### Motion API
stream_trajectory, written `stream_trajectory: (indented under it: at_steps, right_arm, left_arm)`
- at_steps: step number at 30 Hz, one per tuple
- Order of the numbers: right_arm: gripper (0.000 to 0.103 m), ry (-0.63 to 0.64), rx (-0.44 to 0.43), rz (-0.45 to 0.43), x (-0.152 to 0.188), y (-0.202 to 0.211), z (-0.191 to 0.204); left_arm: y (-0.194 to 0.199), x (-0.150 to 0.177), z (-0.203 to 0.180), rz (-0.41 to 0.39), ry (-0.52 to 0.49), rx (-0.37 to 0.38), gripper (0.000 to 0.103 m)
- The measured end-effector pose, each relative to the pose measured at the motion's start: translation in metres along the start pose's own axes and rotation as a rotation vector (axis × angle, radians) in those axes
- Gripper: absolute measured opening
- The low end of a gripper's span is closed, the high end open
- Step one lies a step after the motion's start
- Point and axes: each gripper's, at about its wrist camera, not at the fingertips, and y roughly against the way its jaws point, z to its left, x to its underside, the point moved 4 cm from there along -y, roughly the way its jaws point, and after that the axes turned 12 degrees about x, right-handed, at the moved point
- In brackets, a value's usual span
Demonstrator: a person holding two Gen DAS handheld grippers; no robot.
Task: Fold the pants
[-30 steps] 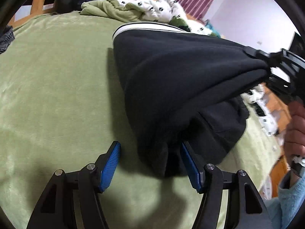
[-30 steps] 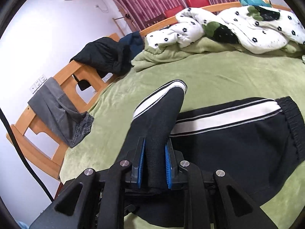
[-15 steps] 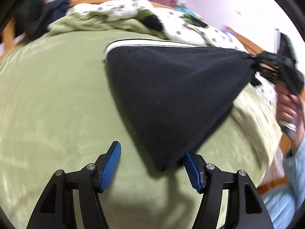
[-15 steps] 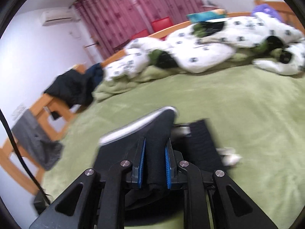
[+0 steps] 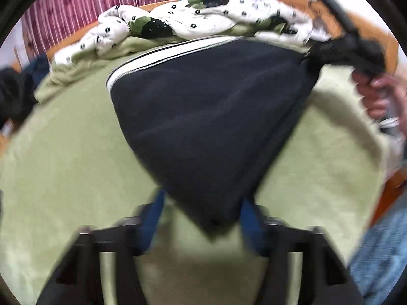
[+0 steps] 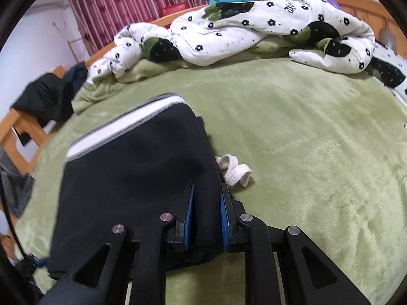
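The black pants (image 5: 208, 117) with a white side stripe hang stretched above the green bed blanket (image 5: 63, 152). In the left wrist view my left gripper (image 5: 201, 211) has its blue pads spread wide, and the lower corner of the pants hangs between them; the view is blurred. My right gripper (image 5: 340, 48) shows there at the upper right, holding the other corner. In the right wrist view my right gripper (image 6: 206, 211) is shut on a fold of the pants (image 6: 132, 178). A white drawstring (image 6: 235, 170) lies just beyond the fingers.
A crumpled white flowered quilt (image 6: 254, 33) lies along the far side of the bed. Dark clothes (image 6: 48, 96) hang on a wooden chair at the left. The wooden bed frame (image 5: 381, 35) runs along the right. A red curtain (image 6: 132, 7) is behind.
Both grippers have swung round to the right over the bed with the pants stretched between them. The cloth now hangs folded over on itself. The left view has become blurred.
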Motion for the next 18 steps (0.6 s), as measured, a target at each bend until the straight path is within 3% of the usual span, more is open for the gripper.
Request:
stream_trajectory:
  at_steps: [2,4,6,9,10,12,14,15,18]
  right_arm:
    - [0.017,-0.012,-0.023,0.004,-0.001,0.006,-0.005]
    - [0.017,-0.021,-0.055,-0.008,0.0,0.014,-0.007]
    - [0.017,-0.004,-0.025,0.006,0.009,0.011,-0.004]
    - [0.018,0.092,0.061,0.021,0.024,-0.005,0.007]
    - [0.019,0.117,0.067,0.003,0.023,-0.001,0.009]
    - [0.03,0.135,0.094,-0.026,0.016,0.01,0.007]
    - [0.042,0.129,0.105,-0.07,0.006,0.02,0.006]
    - [0.051,0.126,0.096,-0.082,0.003,0.021,0.007]
    - [0.054,0.114,0.061,-0.084,-0.016,0.013,0.014]
  left_arm:
    - [0.0,-0.007,0.009,-0.028,0.034,-0.048,0.022]
    - [0.014,-0.011,0.027,-0.102,0.154,-0.026,0.021]
    - [0.007,-0.001,0.039,-0.077,0.244,0.013,0.021]
    - [-0.001,0.013,0.033,-0.038,0.239,0.043,0.022]
    - [0.003,0.015,0.029,-0.037,0.223,0.051,0.024]
    - [0.013,0.02,0.027,-0.024,0.224,0.09,0.029]
    - [0.022,0.026,0.028,-0.011,0.262,0.123,0.049]
    - [0.027,0.029,0.034,-0.018,0.292,0.154,0.051]
    - [0.043,0.034,0.054,-0.06,0.383,0.221,0.055]
